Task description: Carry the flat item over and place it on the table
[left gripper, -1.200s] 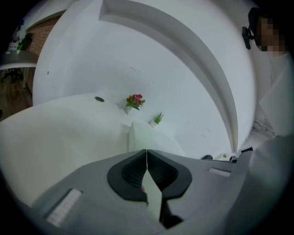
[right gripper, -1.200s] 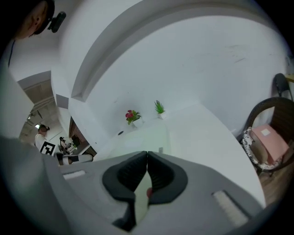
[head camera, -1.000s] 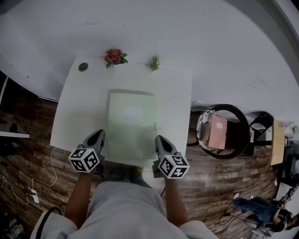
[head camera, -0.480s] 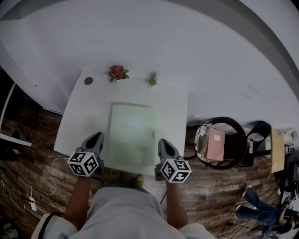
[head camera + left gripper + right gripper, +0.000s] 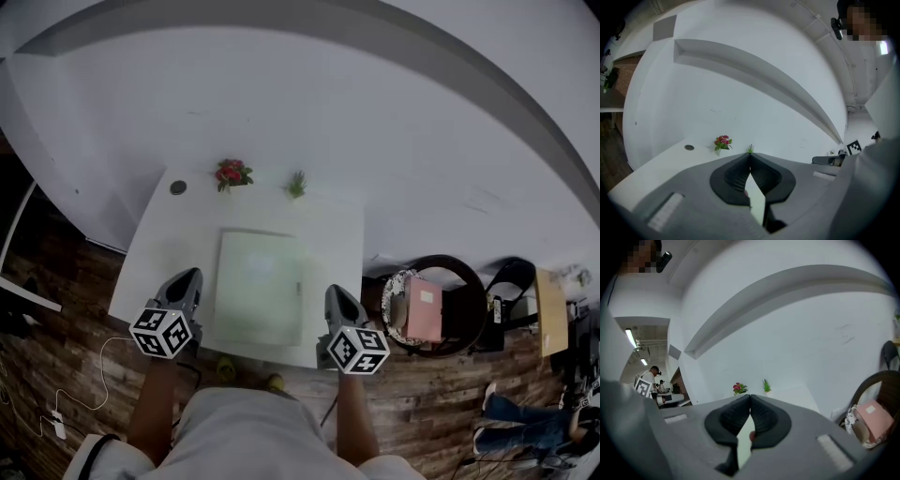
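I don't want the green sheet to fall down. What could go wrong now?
1. The flat green sheet lies close to the near edge of the table. The left gripper and the right gripper, both shut, flank it, so a nudge might slide it off.
2. Pushed farther back, it could tip the red flowers or the small green plant.

The sheet (image 5: 258,286) lies flat on the table (image 5: 173,244), between the left gripper (image 5: 185,281) and the right gripper (image 5: 337,298) and apart from both. Beyond the grippers, along the table's far edge by the wall, sit a round disc (image 5: 178,187) ahead of the left gripper, then a flower pot (image 5: 230,173), then a small plant (image 5: 296,184). To the right of the right gripper, a chair (image 5: 469,277) stands on the floor with a box (image 5: 422,309) on its seat.
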